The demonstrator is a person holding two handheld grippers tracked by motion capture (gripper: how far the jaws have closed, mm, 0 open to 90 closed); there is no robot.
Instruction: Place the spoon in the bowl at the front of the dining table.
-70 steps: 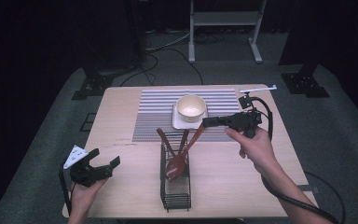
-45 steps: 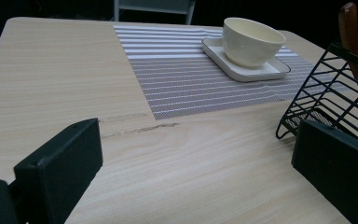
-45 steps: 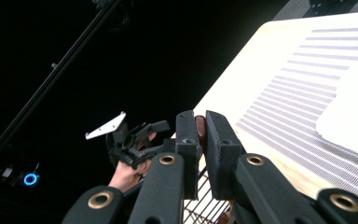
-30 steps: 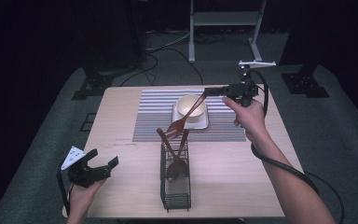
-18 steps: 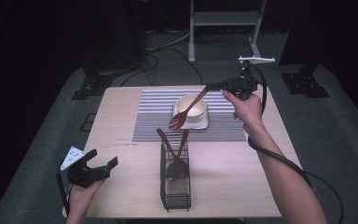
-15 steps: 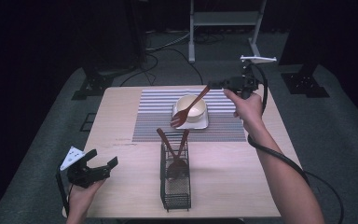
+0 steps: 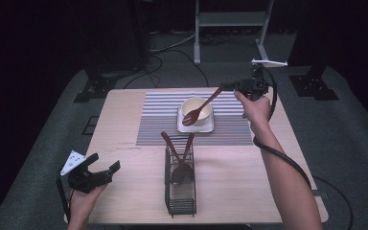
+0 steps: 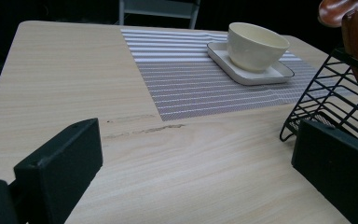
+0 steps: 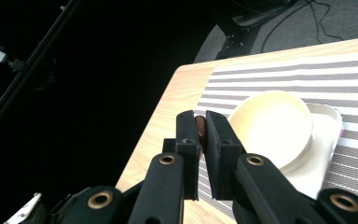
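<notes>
My right gripper is shut on the handle end of a brown wooden spoon above the table's far right. The spoon slants down to the left, its head over the cream bowl on a square white plate. In the right gripper view the jaws pinch the spoon's handle beside the bowl. My left gripper stands open with nothing in it near the front left edge. From the left gripper view, the gripper faces the bowl.
A grey striped mat lies under the plate. A black wire basket holding two more wooden utensils stands at the table's front middle, close to the left gripper's right jaw in its own view. Bare wood lies between them.
The right gripper carried the spoon from above the basket to the far right, then tipped it down so its head now sits over the bowl. The left gripper has stayed put.
</notes>
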